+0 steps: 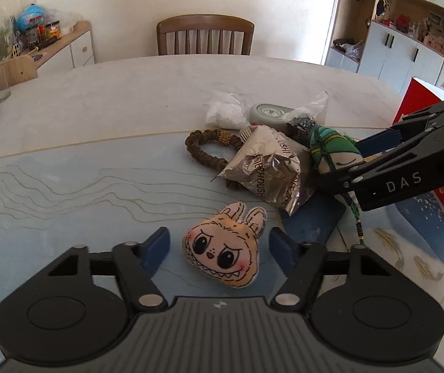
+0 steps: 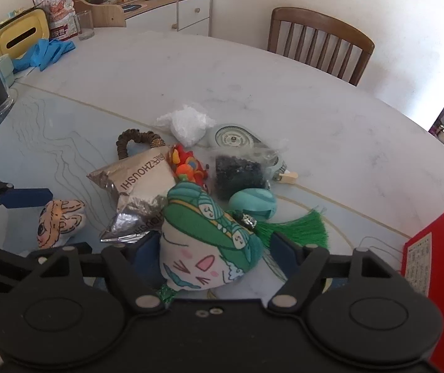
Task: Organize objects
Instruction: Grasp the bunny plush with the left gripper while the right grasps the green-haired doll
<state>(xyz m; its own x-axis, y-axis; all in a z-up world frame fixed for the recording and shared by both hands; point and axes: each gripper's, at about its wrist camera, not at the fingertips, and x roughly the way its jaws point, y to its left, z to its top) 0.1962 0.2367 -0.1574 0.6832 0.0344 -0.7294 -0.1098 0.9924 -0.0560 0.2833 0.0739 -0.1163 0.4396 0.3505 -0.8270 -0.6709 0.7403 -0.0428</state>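
Bunny plush (image 1: 223, 245), just beside the foil bag (image 1: 268, 171), looks soft and light; I'd pinch its cheeks, left gripper (image 1: 218, 244) apart around it.

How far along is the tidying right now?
Nothing looks sorted yet: the foil bag, bead bracelet, tape dispenser and other bits sit in one heap. In hand: the left tongs straddle the bunny plush, the right tongs straddle the green plush; neither looks gripped. Left: lifting both and placing everything.

Black claw (image 1: 218, 245) housing, blue pads, silver rivets, "DAS" lettering.
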